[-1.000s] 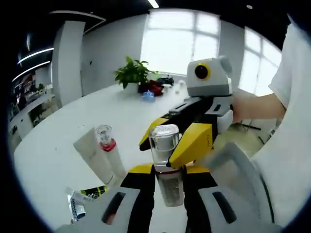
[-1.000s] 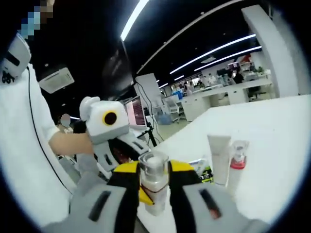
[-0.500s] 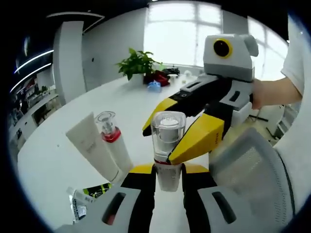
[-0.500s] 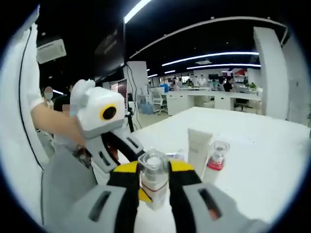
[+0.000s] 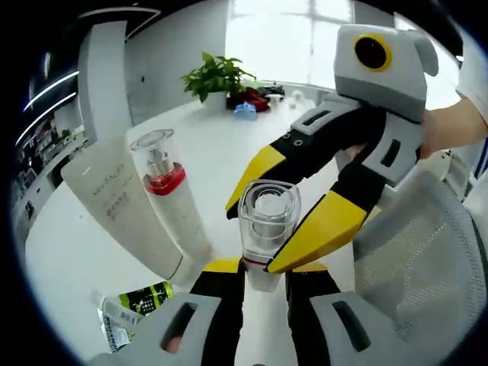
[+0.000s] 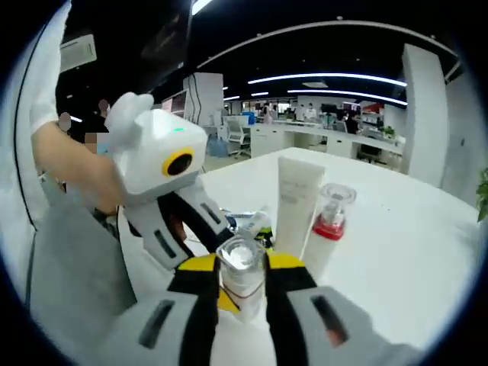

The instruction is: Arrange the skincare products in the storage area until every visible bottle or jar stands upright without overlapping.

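Observation:
A white bottle with a clear square cap [image 5: 268,217] is held over the white table [image 5: 69,259]. My left gripper [image 5: 263,268] is shut on its body from below. My right gripper [image 5: 248,240] reaches in from the right, its yellow fingers [image 5: 320,229] closed on the cap. In the right gripper view the same bottle [image 6: 241,263] sits between my right gripper's [image 6: 240,268] jaws, with the left gripper [image 6: 202,236] coming in from the left. A white tube [image 5: 114,206] [image 6: 297,198] and a red-collared pump bottle [image 5: 164,191] [image 6: 328,221] stand upright side by side.
A small green-and-black tube [image 5: 130,301] [image 6: 248,221] lies flat on the table beside the standing pair. A potted plant [image 5: 217,76] and small items sit at the table's far end. A grey mesh chair back [image 5: 412,252] and a person's hand [image 5: 457,126] are at the right.
Both cameras have moved closer to the white tube and red-collared bottle, which now look larger. The clear-capped bottle stays held between both grippers.

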`<action>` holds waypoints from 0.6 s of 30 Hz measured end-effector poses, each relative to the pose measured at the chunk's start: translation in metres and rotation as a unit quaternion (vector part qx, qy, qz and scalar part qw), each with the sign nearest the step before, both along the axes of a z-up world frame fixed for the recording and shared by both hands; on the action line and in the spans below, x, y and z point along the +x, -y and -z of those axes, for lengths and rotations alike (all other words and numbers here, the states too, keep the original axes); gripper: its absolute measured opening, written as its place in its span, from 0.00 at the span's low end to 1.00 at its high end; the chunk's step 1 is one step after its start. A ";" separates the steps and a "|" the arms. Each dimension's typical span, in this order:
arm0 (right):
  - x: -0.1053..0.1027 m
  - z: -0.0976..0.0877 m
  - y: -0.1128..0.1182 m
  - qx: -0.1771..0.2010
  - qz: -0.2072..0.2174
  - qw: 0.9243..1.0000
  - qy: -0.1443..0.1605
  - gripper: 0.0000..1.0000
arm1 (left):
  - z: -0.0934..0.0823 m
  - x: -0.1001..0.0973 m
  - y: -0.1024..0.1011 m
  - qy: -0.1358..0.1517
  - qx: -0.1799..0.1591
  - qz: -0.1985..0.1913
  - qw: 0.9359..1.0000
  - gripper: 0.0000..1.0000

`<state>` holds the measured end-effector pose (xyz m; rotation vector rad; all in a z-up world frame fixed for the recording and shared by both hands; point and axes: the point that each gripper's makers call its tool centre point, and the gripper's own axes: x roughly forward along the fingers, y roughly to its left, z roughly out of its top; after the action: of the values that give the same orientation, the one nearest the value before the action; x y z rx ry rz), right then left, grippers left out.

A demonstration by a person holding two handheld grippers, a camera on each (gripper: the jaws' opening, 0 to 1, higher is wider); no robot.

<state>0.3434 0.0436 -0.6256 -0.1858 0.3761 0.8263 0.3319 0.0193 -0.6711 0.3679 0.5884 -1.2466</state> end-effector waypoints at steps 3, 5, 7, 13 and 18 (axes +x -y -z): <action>0.004 0.010 0.002 -0.012 0.009 1.000 -0.003 0.22 | 0.013 0.006 0.003 0.001 0.004 0.003 1.000 0.17; 0.008 0.017 0.004 -0.020 0.017 1.000 -0.006 0.22 | 0.018 0.009 0.004 0.001 0.005 0.004 1.000 0.17; 0.012 0.021 0.007 -0.025 0.023 0.999 -0.007 0.22 | 0.024 0.014 0.006 0.003 0.005 0.008 1.000 0.17; 0.028 0.024 0.016 -0.019 0.041 0.999 -0.008 0.22 | 0.028 0.029 0.011 0.008 -0.006 0.020 1.000 0.17; 0.039 0.024 0.020 -0.019 0.048 0.999 -0.009 0.22 | 0.026 0.039 0.015 0.011 -0.010 0.027 1.000 0.18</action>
<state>0.3828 0.0239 -0.6496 -0.1935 0.4153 0.7270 0.3705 0.0042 -0.6970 0.3829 0.5507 -1.2985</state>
